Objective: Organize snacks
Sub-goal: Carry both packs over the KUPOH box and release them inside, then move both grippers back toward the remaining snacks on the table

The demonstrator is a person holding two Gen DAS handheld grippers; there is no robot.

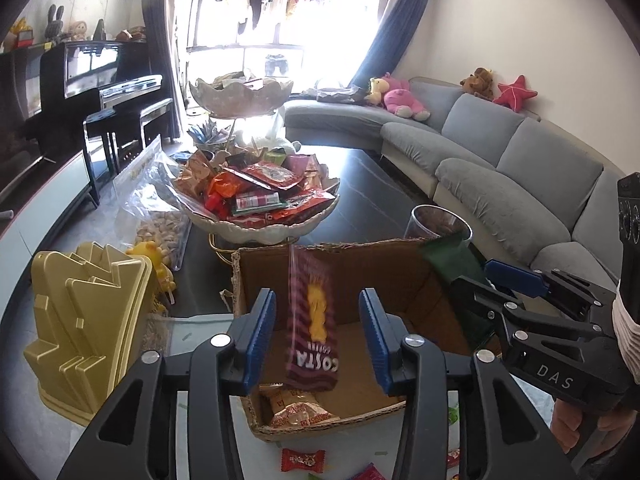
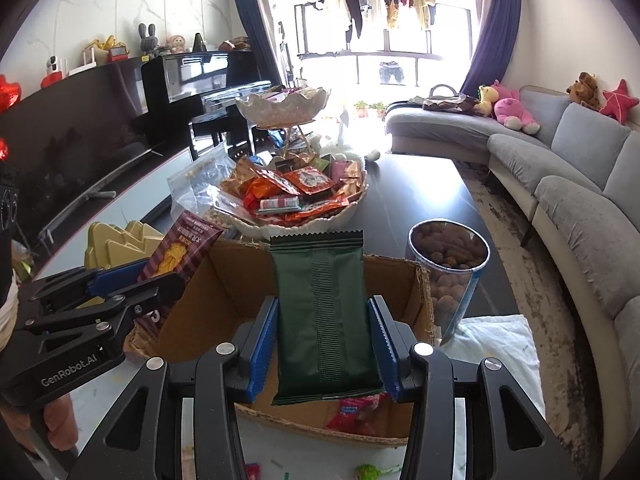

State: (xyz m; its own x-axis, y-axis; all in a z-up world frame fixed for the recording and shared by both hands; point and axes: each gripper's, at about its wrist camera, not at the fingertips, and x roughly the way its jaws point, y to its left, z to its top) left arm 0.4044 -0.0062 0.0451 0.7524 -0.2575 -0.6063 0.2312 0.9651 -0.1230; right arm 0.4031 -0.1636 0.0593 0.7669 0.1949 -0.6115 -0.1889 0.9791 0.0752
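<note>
An open cardboard box stands on the table in front of both grippers. My left gripper is open over the box; a maroon Costa snack packet hangs blurred between its fingers, touching neither. Small wrapped snacks lie in the box bottom. My right gripper is shut on a dark green snack packet, held upright above the box. The maroon packet and left gripper show at the left of the right wrist view.
A white two-tier bowl stand full of snacks is behind the box. A clear jar of nuts is on the right, a gold tray and a pistachio bag on the left. Loose candies lie in front. A sofa is on the right.
</note>
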